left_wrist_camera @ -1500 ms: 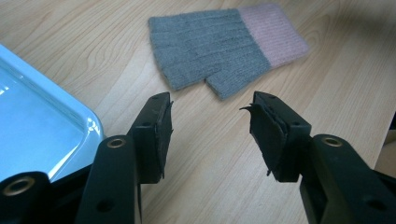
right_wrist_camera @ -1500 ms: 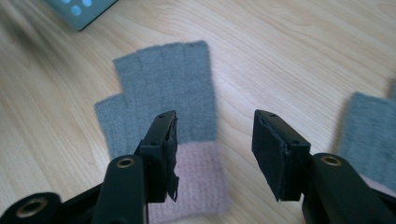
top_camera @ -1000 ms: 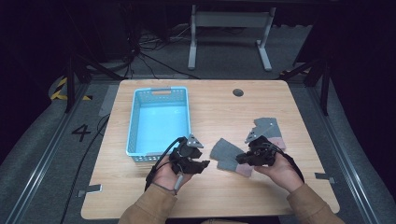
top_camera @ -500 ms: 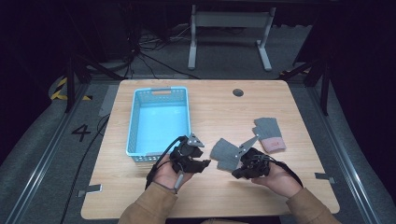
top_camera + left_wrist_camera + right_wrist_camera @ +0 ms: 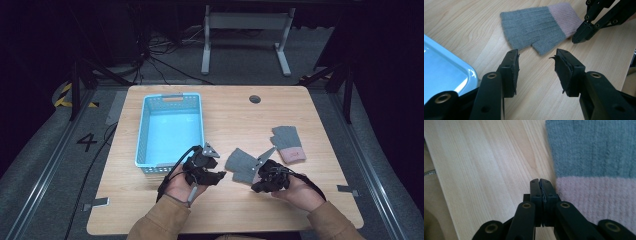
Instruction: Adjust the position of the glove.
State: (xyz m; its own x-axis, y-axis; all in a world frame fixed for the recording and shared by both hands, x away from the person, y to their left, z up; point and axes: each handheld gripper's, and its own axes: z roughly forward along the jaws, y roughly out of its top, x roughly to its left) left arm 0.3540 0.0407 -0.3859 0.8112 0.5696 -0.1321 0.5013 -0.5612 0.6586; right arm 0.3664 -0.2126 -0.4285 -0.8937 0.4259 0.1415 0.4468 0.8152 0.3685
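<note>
As the two hands rested at the near edge of the counter [image 5: 320,125], the items stood as follows. Left gripper [image 5: 216,175]: jaws partly open, nothing between them, aimed toward 3 o'clock at the near glove [image 5: 241,164]. Near glove: grey knit with a pink cuff, flat on the wood at about 6 o'clock of the counter, between the two grippers, its thumb just ahead of the left gripper's pads. Right gripper [image 5: 257,186]: jaws having just been closing, now pressed together with nothing visibly caught, tips set down just beside the pink cuff edge of that glove. Second glove [image 5: 287,143]: same pattern, flat at about 4 o'clock, apart from both grippers. Blue basket [image 5: 170,131]: at about 9 o'clock, just beyond the left hand.
</note>
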